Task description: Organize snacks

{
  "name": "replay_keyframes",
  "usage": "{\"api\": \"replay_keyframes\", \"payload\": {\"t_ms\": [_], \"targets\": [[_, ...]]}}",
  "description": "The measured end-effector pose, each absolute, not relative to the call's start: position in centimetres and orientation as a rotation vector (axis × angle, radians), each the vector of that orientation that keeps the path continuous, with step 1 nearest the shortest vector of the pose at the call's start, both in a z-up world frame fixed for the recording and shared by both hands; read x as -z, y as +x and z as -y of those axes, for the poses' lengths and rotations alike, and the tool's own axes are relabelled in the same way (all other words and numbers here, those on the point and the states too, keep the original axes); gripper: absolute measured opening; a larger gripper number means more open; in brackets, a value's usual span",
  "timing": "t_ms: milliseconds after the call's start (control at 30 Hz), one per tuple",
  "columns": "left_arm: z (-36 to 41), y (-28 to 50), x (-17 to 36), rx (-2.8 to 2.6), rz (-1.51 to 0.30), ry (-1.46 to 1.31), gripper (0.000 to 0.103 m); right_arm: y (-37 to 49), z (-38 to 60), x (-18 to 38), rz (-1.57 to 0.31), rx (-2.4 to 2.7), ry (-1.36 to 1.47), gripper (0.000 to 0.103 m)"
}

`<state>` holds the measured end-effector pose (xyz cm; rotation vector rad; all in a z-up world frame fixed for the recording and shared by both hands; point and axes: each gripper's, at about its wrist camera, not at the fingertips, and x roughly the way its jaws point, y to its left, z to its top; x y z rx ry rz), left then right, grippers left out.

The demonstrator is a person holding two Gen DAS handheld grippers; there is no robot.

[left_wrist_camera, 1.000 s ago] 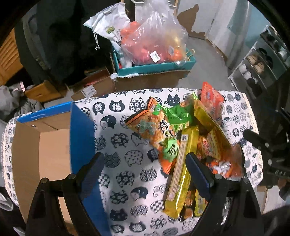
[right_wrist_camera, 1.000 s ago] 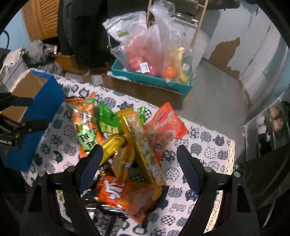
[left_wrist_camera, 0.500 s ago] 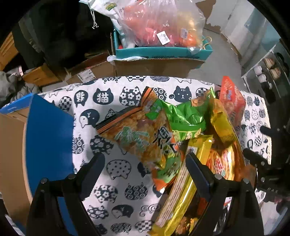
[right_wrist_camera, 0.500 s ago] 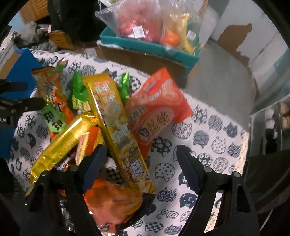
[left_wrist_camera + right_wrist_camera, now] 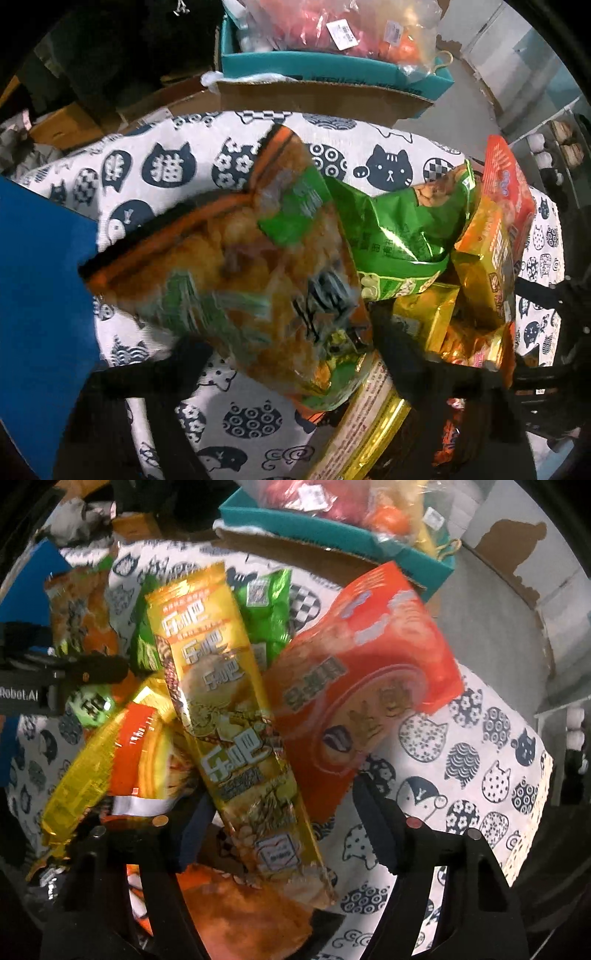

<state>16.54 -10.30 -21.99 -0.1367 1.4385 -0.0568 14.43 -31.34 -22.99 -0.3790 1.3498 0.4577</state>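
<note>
A pile of snack packets lies on a cat-print cloth (image 5: 184, 166). My left gripper (image 5: 290, 343) points down over an orange and green snack bag (image 5: 236, 266). Its jaws are closing with the bag's lower part between the fingers, and I see no firm pinch. A green bag (image 5: 399, 229) and gold packets lie to its right. My right gripper (image 5: 284, 819) hangs over a long yellow packet (image 5: 229, 709). Its jaws are closing too, with that packet and a corner of the orange-red bag (image 5: 362, 672) between them. The left gripper's finger (image 5: 92, 668) shows at the left edge of the right wrist view.
An open blue cardboard box (image 5: 40, 295) stands at the left of the cloth. Behind the table a teal box (image 5: 314, 66) holds plastic bags of goods. Bare cloth (image 5: 480, 757) lies right of the pile, near the table's edge.
Both grippers have sunk toward the pile, which now fills each view. Both pairs of jaws have narrowed. The left now straddles the orange and green bag, the right the long yellow packet.
</note>
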Motion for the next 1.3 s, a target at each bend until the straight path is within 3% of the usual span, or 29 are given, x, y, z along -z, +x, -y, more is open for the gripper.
{"api": "replay_keyframes", "payload": {"t_ms": [67,167,267,333,1300], "targets": [[10.1,16.4,22.1,0.083,-1.432,-0.172,0.064,14.3,31.0,23.5,-1.347,-0.459,-0.402,0.072],[10.1,16.1,21.6,0.107,-1.41,-0.148,0.052,14.2,31.0,23.9,-1.353,-0.459,-0.397,0.06],[10.3,15.7,20.9,0.129,-1.395,-0.08,0.049,13.8,30.7,23.8,-1.344,-0.463,-0.405,0.038],[10.2,15.4,20.3,0.133,-1.373,-0.04,0.049,13.6,30.7,23.6,-1.327,-0.456,-0.414,0.033],[7.9,7.7,8.9,0.159,-1.039,0.248,0.048,10.1,30.4,11.7,-1.022,-0.367,-0.335,0.03]]}}
